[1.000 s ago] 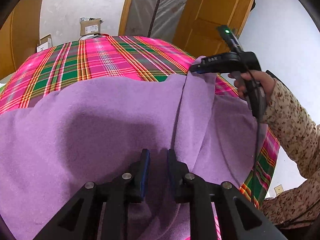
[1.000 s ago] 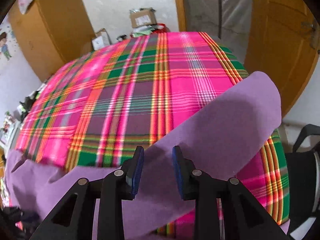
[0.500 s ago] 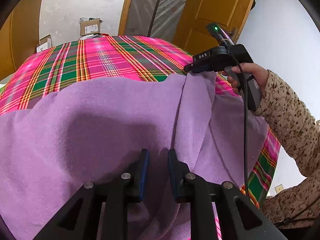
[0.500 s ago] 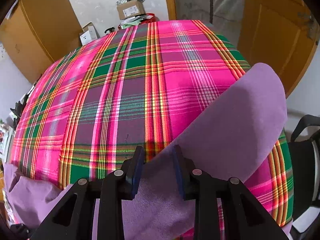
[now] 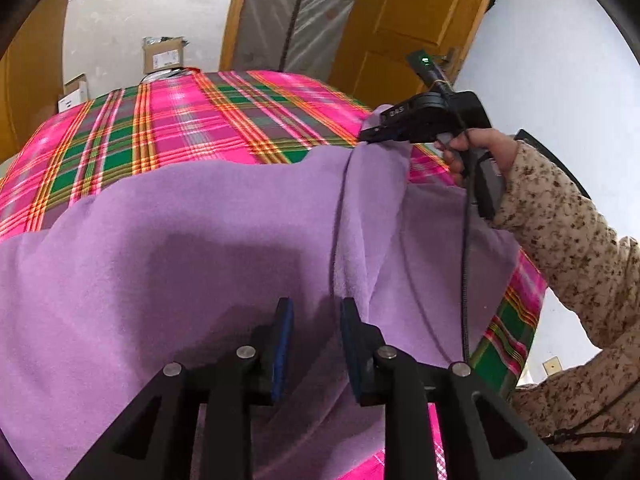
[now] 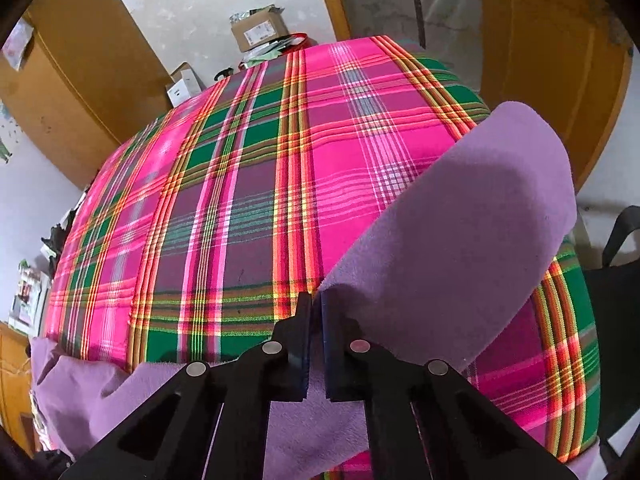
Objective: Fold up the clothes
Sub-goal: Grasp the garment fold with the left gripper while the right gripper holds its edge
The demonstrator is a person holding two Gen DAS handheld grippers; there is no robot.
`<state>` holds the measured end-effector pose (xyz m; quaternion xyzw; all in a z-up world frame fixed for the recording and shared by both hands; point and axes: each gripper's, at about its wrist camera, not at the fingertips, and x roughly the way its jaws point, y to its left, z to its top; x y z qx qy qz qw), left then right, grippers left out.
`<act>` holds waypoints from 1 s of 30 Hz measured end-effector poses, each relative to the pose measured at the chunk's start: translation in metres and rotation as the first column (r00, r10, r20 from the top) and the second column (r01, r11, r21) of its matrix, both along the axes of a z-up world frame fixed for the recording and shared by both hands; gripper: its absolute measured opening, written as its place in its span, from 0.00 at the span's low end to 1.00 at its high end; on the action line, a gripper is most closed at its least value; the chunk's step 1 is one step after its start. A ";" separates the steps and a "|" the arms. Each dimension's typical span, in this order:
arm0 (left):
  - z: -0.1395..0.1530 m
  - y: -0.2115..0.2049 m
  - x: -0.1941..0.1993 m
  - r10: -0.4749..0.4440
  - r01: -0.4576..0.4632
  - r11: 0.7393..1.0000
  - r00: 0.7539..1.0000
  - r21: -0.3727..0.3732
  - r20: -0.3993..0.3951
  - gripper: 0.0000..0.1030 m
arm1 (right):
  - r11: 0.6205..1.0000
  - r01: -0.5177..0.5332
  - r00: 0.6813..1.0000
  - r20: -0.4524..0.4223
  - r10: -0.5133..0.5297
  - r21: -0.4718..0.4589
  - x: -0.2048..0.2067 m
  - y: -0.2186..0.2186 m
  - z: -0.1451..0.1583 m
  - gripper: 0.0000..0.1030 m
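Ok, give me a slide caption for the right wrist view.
Right tongs shut on the purple cloth's edge above the plaid tablecloth.

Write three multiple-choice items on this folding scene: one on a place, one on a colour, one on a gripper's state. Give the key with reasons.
1. Where does the soft lilac fleece cloth lie?
A. on the floor
B. on the pink-and-green plaid tablecloth
C. on a chair

2. What colour are the pads on the left gripper fingers?
A. blue
B. red
C. white

3. How is the right gripper set?
A. wide open above the cloth
B. shut on an edge of the cloth
C. out of view

Key: 1 B, the fleece spreads over the plaid surface. 2 A, blue strips line the inner faces of the spread fingers. 3 B, its fingers meet with lilac fabric pinched between them.
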<state>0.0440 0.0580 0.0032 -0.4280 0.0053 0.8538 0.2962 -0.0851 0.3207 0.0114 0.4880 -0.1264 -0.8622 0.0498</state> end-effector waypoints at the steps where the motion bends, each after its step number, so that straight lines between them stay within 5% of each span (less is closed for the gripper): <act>1: 0.001 0.001 0.000 0.000 0.000 1.000 1.000 0.004 -0.004 0.24 | 1.000 0.000 1.000 -0.001 0.000 -0.004 0.000 0.001 0.000 0.04; 20: 0.003 0.025 0.003 0.018 -0.025 0.993 0.998 -0.115 -0.064 0.24 | 0.999 0.003 1.000 -0.016 -0.003 -0.039 0.002 0.004 -0.005 0.04; 30: -0.004 0.019 -0.007 0.077 -0.080 0.990 0.996 -0.113 -0.034 0.24 | 0.999 0.004 0.999 -0.050 -0.005 -0.035 0.013 0.009 0.005 0.03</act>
